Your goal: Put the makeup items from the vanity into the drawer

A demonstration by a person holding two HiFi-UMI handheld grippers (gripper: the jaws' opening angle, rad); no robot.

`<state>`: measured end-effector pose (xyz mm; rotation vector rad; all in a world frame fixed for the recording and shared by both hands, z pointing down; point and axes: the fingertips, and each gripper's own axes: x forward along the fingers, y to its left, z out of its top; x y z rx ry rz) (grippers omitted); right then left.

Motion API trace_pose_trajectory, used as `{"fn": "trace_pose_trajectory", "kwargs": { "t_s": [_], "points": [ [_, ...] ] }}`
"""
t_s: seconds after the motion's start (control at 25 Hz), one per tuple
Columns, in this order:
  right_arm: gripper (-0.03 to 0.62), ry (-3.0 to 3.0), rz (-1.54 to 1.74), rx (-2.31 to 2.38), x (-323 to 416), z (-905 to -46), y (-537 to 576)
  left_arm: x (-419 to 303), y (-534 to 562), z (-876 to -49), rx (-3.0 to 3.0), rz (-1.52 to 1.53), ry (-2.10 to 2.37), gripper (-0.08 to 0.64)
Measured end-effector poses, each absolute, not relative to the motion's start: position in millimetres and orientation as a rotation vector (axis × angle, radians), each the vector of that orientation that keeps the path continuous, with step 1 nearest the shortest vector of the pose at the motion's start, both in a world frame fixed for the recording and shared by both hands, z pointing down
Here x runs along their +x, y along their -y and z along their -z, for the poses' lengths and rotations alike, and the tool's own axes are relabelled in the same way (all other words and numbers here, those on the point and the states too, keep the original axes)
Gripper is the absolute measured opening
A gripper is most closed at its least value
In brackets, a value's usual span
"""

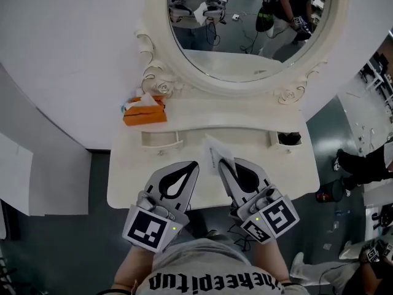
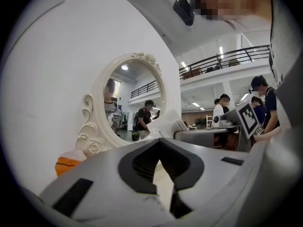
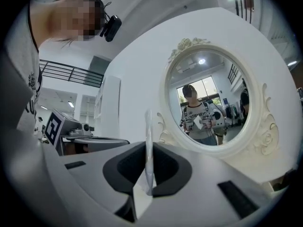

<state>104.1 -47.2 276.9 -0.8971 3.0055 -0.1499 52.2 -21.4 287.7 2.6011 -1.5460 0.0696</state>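
A white wall [image 1: 67, 48] stands behind a white vanity table [image 1: 258, 165]. On the table is a big round mirror [image 1: 245, 23] with a curly white frame [image 1: 153, 72]. The floor [image 1: 55, 251] is dark grey. Far off, the room is tall and bright. It has an upstairs walkway behind a black railing [image 2: 227, 58] and long lights [image 2: 220, 51] on the ceiling.
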Motion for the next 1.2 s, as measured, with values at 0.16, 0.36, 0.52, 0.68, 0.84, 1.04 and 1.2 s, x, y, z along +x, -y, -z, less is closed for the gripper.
{"fn": "trace_pose_trajectory", "kwargs": {
  "t_s": [0.16, 0.36, 0.52, 0.68, 0.84, 1.04, 1.2],
  "points": [
    [0.044, -3.034, 0.151, -0.826, 75.7, -278.4, 52.3, 27.1, 24.7, -288.8, 2.561, -0.066, 1.6, 0.041],
    [0.044, -3.053, 0.151, -0.774, 50.3, -278.6, 56.7, 2.4, 26.8, -288.7, 2.527, -0.062, 1.645, 0.041],
    [0.044, -3.065, 0.151, -0.737, 31.6, -279.9, 58.4, -16.3, 26.9, -289.6, 2.505, -0.061, 1.678, 0.041],
    [0.044, -3.078, 0.155, -0.706, 14.2, -282.2, 60.1, -33.1, 27.0, -291.0, 2.483, -0.057, 1.704, 0.041],
    [0.044, -3.094, 0.151, -0.679, -0.2, -284.3, 61.5, -46.9, 26.0, -292.6, 2.46, -0.056, 1.73, 0.041],
    [0.044, -3.115, 0.147, -0.655, -17.2, -289.0, 65.7, -63.9, 27.0, -294.8, 2.432, -0.048, 1.757, 0.041],
    [0.044, -3.138, 0.144, -0.631, -30.9, -294.1, 69.7, -76.3, 29.1, -297.7, 2.409, -0.044, 1.773, 0.041]
  ]
}}
